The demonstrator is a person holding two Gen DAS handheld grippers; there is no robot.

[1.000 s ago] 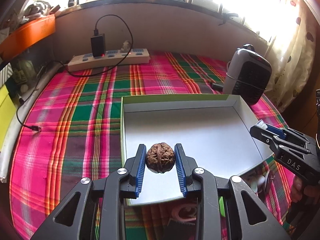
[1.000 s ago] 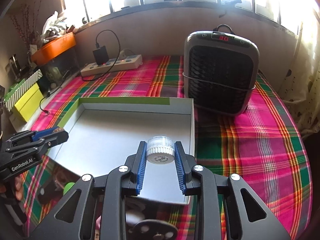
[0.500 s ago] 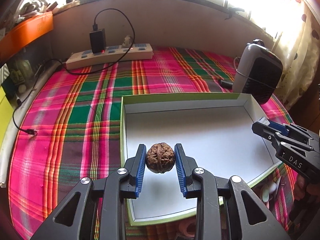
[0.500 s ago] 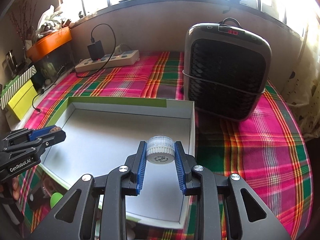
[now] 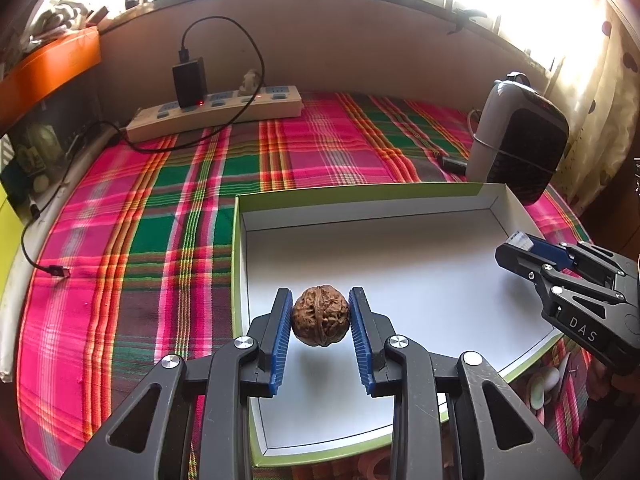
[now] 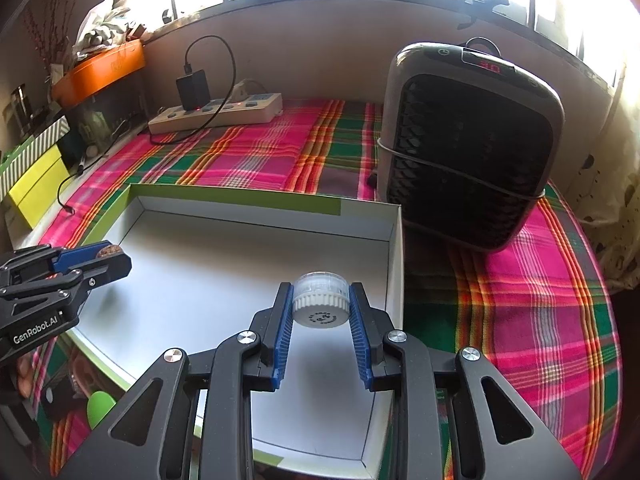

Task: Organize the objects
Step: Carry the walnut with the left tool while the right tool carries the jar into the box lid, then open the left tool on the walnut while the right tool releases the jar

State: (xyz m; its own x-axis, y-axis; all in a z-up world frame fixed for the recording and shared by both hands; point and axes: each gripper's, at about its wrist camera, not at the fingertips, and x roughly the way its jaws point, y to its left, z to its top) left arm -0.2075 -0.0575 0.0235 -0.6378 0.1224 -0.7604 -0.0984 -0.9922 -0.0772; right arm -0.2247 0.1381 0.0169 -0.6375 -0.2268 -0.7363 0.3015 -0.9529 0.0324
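**Walnut and cap held above the tray**

Nearest us, the left gripper (image 5: 321, 318) has its jaws clamped on a walnut (image 5: 320, 315), which hangs above the near left part of the white tray (image 5: 400, 204). Our right gripper (image 6: 320, 308) has its jaws closed on a white ribbed cap (image 6: 320, 305), above the tray's near right part, just inside its right wall. The tray sits on a plaid cloth (image 5: 160, 216). Beyond the tray's right corner stands a dark fan heater (image 6: 472, 140). Farthest back, by the wall, a power strip (image 5: 216, 110) carries a black charger (image 5: 189, 81).
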